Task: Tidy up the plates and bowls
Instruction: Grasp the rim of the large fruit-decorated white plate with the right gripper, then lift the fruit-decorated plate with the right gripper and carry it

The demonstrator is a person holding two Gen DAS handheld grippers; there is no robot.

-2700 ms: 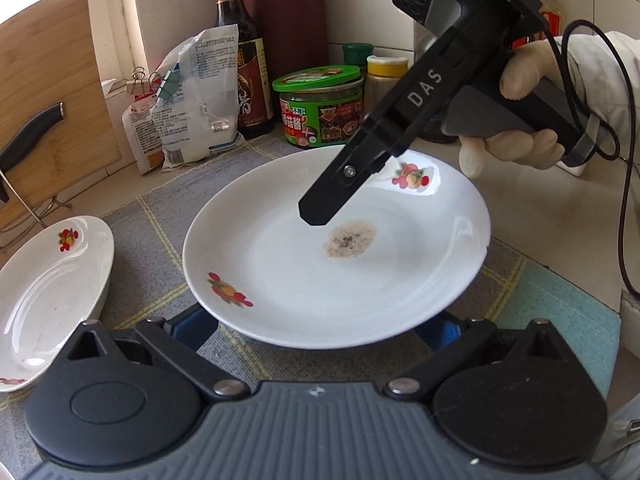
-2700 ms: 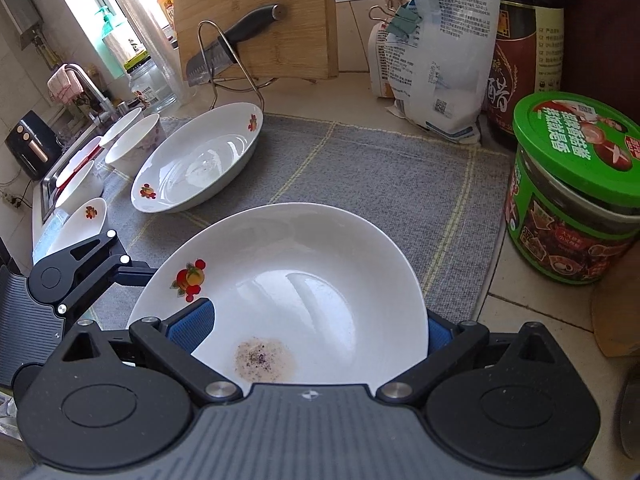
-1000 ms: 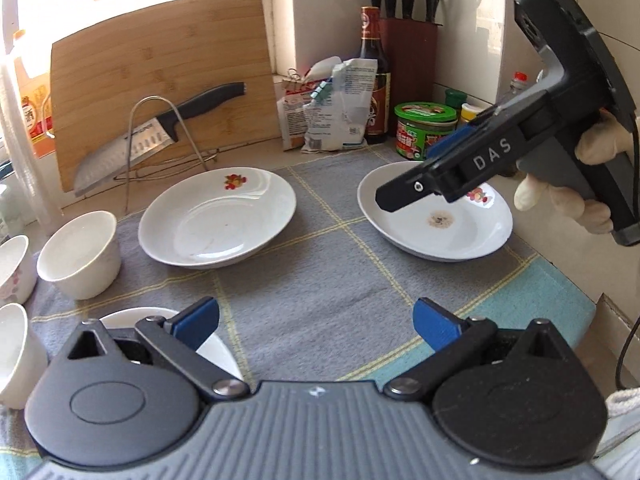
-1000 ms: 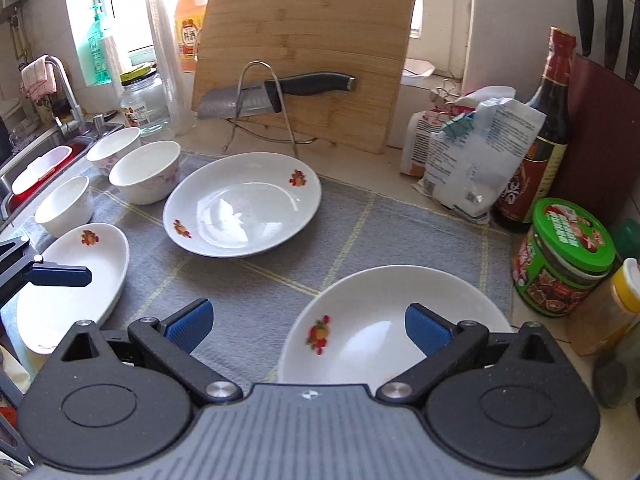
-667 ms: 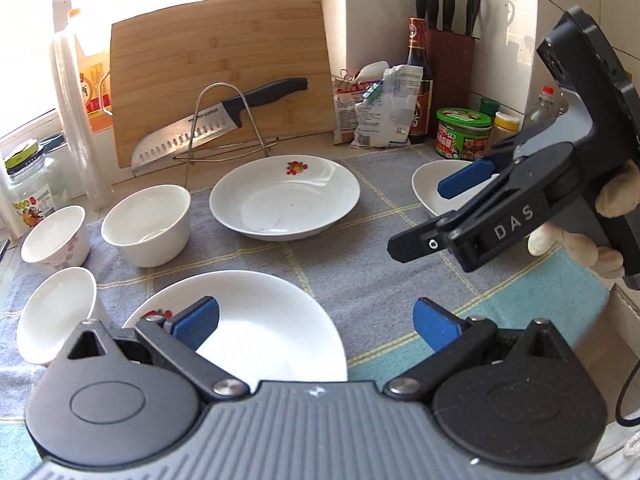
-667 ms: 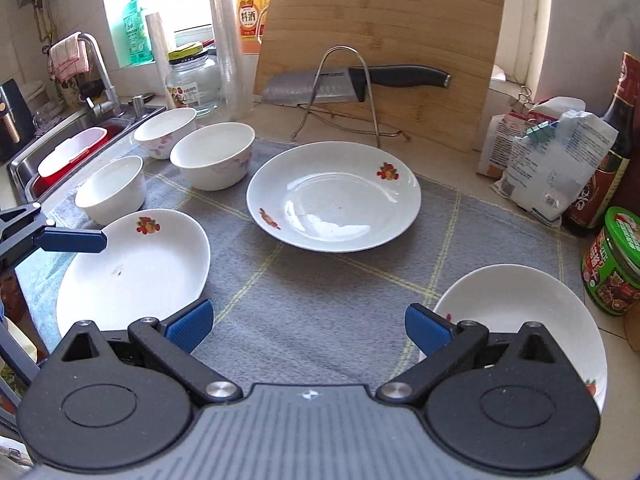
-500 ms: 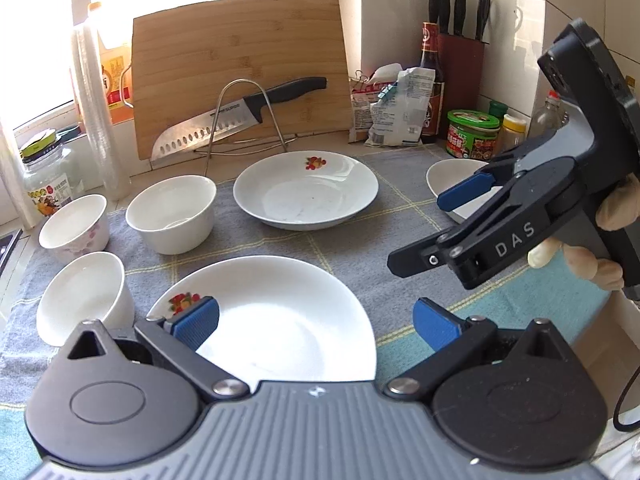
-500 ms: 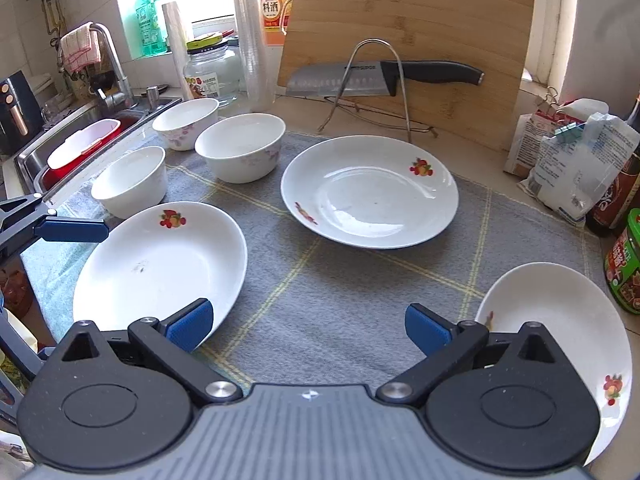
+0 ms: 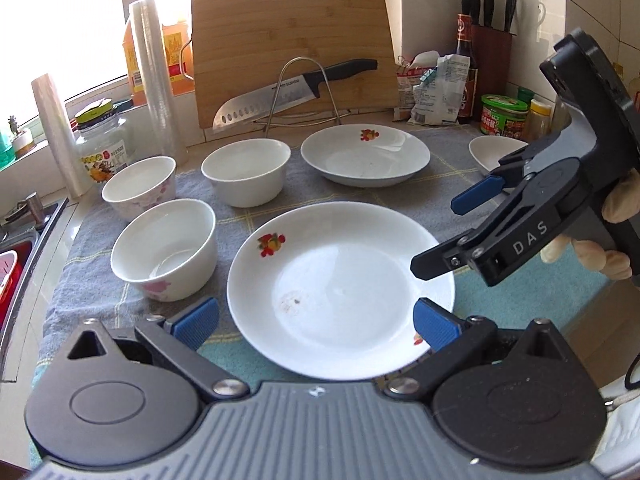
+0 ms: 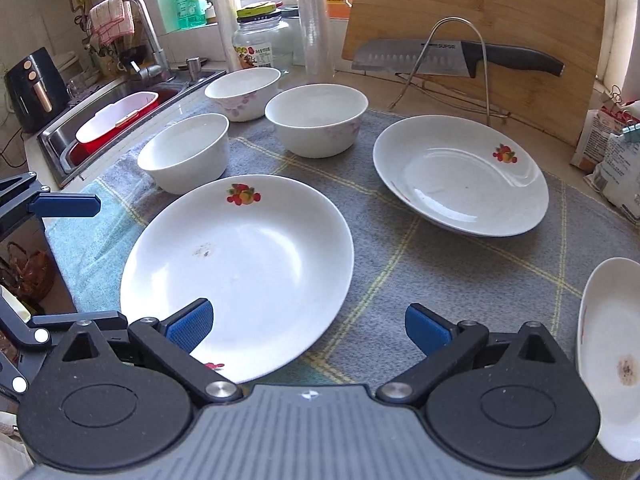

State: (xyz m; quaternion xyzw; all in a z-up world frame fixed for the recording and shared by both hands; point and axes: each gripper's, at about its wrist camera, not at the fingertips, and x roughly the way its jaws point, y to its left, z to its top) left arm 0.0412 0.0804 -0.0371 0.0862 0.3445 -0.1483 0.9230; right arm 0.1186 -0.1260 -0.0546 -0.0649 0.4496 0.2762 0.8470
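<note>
The nearest plate (image 9: 340, 288) lies flat on the grey cloth (image 9: 440, 196) over the worktop, at the centre of the left wrist frame, its near rim reaching between the spread, empty jaws of the left gripper (image 9: 316, 320). In the right wrist frame the same plate sits lower left, and the right gripper (image 10: 308, 326), also released and holding nothing, has only its left pad over the rim. I judge the left hand better lined up to take it.
</note>
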